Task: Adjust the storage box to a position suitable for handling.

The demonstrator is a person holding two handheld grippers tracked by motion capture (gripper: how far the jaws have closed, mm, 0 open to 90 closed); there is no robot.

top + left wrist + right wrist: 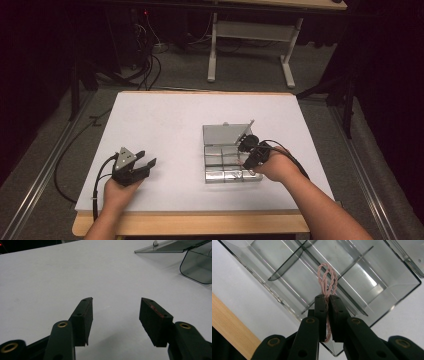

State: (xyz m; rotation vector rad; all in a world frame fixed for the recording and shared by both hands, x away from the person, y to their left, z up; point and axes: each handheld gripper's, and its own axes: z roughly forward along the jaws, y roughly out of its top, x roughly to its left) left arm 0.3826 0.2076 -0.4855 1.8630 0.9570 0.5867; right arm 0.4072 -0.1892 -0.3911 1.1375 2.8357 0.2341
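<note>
Right gripper [327,302] has its jaws pinched nearly together on a pink cord [327,280], a thin twisted rope folded into a bundle of loops. The cord's long axis runs along the jaws, looped end pointing out past the tips and away from the hand, its tail running back between the pads. It hangs over a clear box [274,293], above a divider where compartments meet; touching the box or not, cannot tell. The box is hard see-through plastic, rectangular, with thin inner walls making several compartments and glossy highlights on its floor. In the high view the box [220,175] sits right of centre on the table [165,120], a matte white top with a wood edge, and its lid [225,134] is flipped up at the far side; the right gripper [246,146] is over it. Left gripper [115,312] has jaws wide apart, nothing between them, low over bare table at the near left [145,165], well apart from the box.
</note>
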